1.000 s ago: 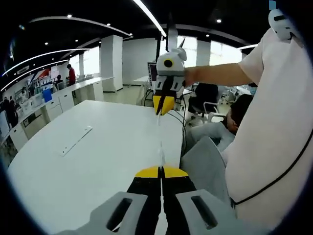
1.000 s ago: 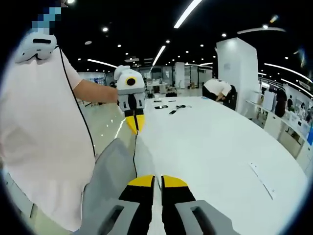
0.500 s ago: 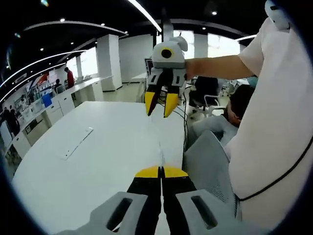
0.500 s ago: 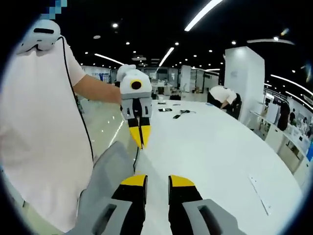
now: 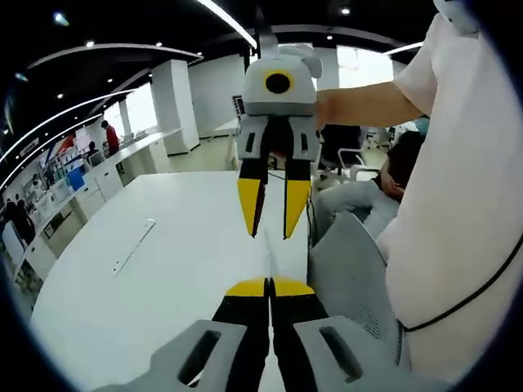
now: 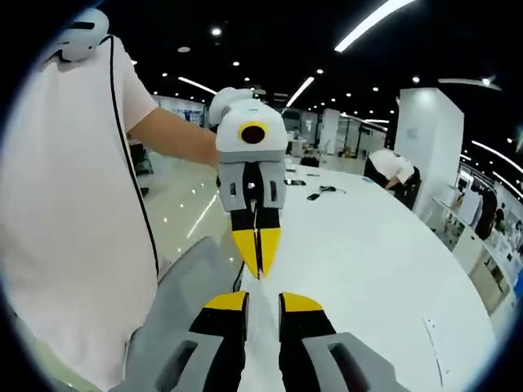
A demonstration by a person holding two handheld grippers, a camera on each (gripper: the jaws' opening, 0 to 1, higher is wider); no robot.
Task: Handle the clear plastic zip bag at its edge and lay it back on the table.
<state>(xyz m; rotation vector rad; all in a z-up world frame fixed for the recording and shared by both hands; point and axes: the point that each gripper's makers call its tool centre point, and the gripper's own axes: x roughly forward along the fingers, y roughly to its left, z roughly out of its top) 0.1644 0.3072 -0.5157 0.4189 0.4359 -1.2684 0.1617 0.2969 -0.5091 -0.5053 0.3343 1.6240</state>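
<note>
Left claw [image 5: 269, 287] pinches bag edge [image 5: 267, 260]; right claw [image 6: 262, 302] parted

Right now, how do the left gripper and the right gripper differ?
The left gripper has its jaws shut on the clear plastic zip bag's edge; the right gripper has its jaws apart, gripping nothing. Both have yellow tips and hover above the white table.

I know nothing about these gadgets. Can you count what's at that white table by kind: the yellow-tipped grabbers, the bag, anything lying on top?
Grippers: 2 (left gripper, shut on the bag's edge; right gripper, open)
Clear zip bag: 1, seen edge-on
White table: 1
Flat strip lying on the table: 1
Total: 5
</note>
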